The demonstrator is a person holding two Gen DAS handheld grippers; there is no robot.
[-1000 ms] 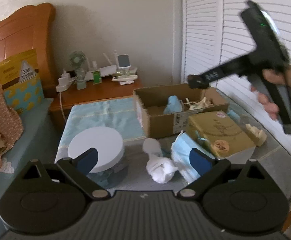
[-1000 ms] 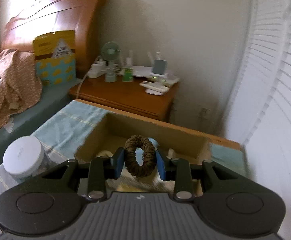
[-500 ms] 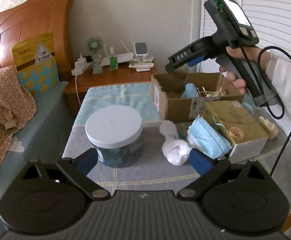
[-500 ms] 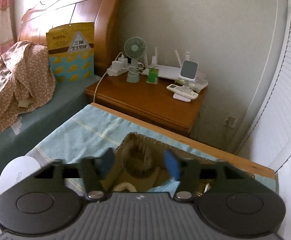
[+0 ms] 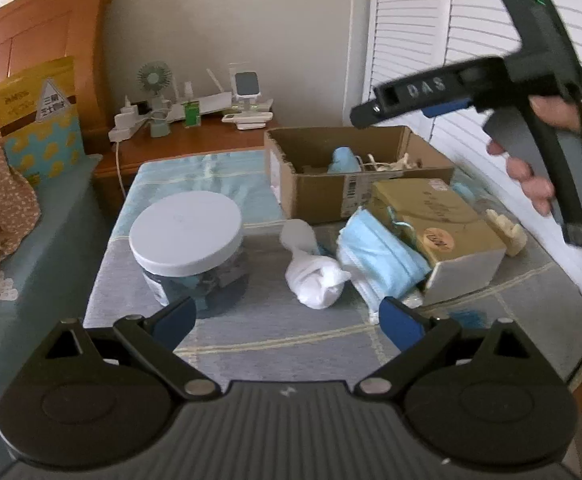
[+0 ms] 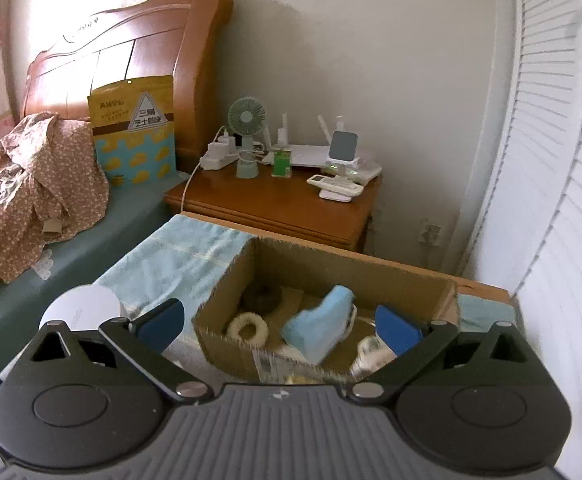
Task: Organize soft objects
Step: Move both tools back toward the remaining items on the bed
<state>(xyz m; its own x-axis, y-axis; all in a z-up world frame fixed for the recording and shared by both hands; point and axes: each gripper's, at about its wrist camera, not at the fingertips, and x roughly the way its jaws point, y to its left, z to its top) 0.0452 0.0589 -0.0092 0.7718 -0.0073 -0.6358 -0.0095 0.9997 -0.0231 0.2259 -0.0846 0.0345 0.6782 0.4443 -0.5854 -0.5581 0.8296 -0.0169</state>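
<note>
The right gripper (image 6: 277, 326) has just let go of a dark brown scrunchie (image 6: 262, 298): a second ago its blue pads were pinched on the ring, and now the jaws stand wide apart and empty above the cardboard box (image 6: 431, 284). The scrunchie lies inside the box near its far left corner, a fuzzy, dark, doughnut-shaped loop lying flat, just beside a cream scrunchie (image 6: 247, 327) and a pale blue sock (image 6: 318, 328). That item looks sorted, so the next soft thing is probably due. The left gripper (image 5: 287, 320) also hangs with jaws wide and nothing in it, low over the bench (image 5: 275, 332), which is covered in a grey and blue cloth. Ahead of it, outside the box, lie a rolled white sock (image 5: 316, 280) and a stack of blue face masks (image 5: 383, 252), with a white-lidded jar (image 5: 187, 232) to the left.
</note>
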